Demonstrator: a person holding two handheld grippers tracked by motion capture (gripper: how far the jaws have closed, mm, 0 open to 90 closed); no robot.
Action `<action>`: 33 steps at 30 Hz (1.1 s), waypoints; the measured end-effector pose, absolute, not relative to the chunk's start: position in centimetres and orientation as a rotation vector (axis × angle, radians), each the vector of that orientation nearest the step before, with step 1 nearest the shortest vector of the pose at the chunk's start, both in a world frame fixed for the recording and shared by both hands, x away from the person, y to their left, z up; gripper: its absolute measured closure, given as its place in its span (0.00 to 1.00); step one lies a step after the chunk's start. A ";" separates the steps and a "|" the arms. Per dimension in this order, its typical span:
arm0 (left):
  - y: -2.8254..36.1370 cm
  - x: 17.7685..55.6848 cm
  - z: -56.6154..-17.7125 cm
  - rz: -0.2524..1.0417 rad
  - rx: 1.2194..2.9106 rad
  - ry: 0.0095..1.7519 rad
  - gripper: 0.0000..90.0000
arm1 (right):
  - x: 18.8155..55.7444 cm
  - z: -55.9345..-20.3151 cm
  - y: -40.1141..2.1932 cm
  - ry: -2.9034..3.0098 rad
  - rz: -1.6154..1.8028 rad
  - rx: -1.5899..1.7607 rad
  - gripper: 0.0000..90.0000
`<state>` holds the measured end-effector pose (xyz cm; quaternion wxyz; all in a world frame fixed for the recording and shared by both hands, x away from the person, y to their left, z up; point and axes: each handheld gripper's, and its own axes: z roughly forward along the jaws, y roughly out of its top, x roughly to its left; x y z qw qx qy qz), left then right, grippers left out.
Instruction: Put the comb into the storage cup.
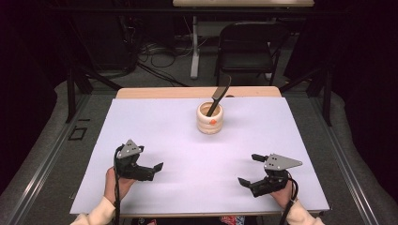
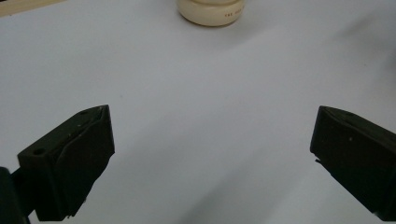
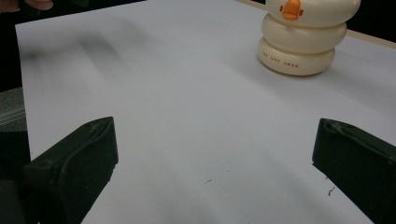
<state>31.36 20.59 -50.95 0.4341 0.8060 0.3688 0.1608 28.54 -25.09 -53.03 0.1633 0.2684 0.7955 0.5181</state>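
White-covered desk (image 1: 155,122) carries a cream ringed holder (image 1: 210,119) far-centre, black knife (image 1: 219,95) leaning blade-up inside, probably stowed for safe reach; left gripper (image 1: 151,161) and right gripper (image 1: 250,169) near the front edge, fingers spread, holding nothing.

Lab: black curtains (image 1: 28,70), floor cables (image 1: 159,54).

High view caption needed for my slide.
Open left gripper and right gripper rest before a cream holder with a black knife.

Cream ringed holder (image 1: 210,120) with orange beak, black knife (image 1: 219,96), white table sheet (image 1: 197,154), black claws.
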 end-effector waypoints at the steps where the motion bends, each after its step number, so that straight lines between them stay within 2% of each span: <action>1: 20.7 31.2 -51.0 0.405 2.008 0.923 0.00 | 28.5 -53.0 -25.1 2.269 1.477 0.767 0.00; 33: 22.1 27.0 -52.2 0.533 1.988 0.903 0.00 | 28.6 -53.2 -25.0 2.278 1.472 0.776 0.00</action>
